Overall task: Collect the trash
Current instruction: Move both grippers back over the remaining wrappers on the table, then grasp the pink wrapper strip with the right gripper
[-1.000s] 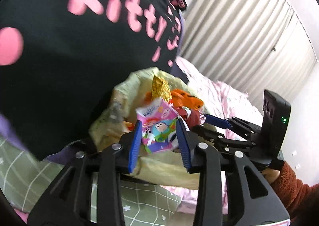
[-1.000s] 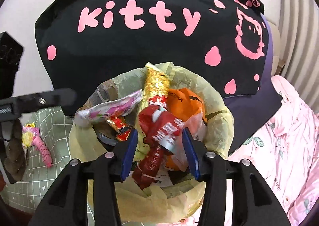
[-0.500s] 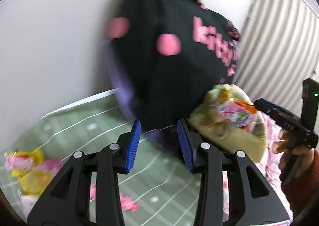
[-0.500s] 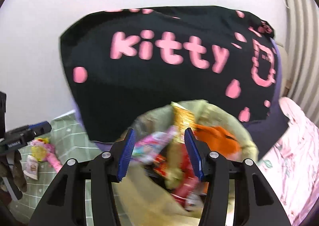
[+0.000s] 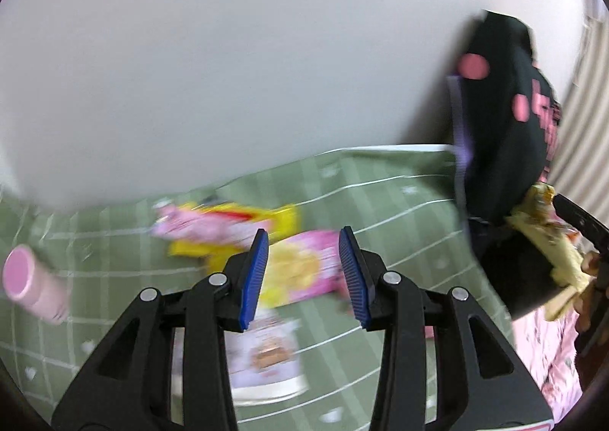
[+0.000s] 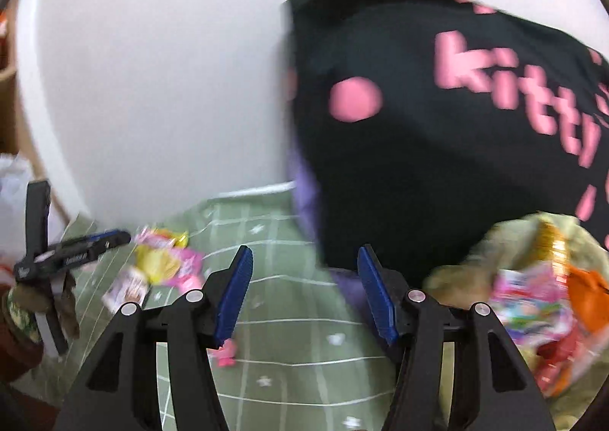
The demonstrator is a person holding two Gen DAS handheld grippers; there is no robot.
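My left gripper (image 5: 303, 273) is open and empty above the green checked sheet (image 5: 399, 210). Below it, blurred by motion, lie a pink-and-yellow wrapper (image 5: 300, 263), a yellow-and-pink wrapper (image 5: 220, 227) and a white packet (image 5: 266, 353). My right gripper (image 6: 304, 292) has its jaws opening with nothing between them. To its right stands the bin with a yellow bag (image 6: 475, 252), full of wrappers (image 6: 529, 301). In the right wrist view the same wrappers (image 6: 163, 259) lie at the left beside my left gripper (image 6: 76, 250), and a small pink scrap (image 6: 226, 349) sits near the left finger.
A black pillow with pink "kitty" lettering (image 6: 437, 126) leans on the white wall behind the bin. A pink cylinder (image 5: 30, 278) lies at the left on the sheet. Pink floral bedding (image 5: 548, 355) lies at the lower right.
Both grippers let their wrappers go into the bin and swung left over the green sheet. The left one now hangs over the loose wrappers. The right jaws stand wider.
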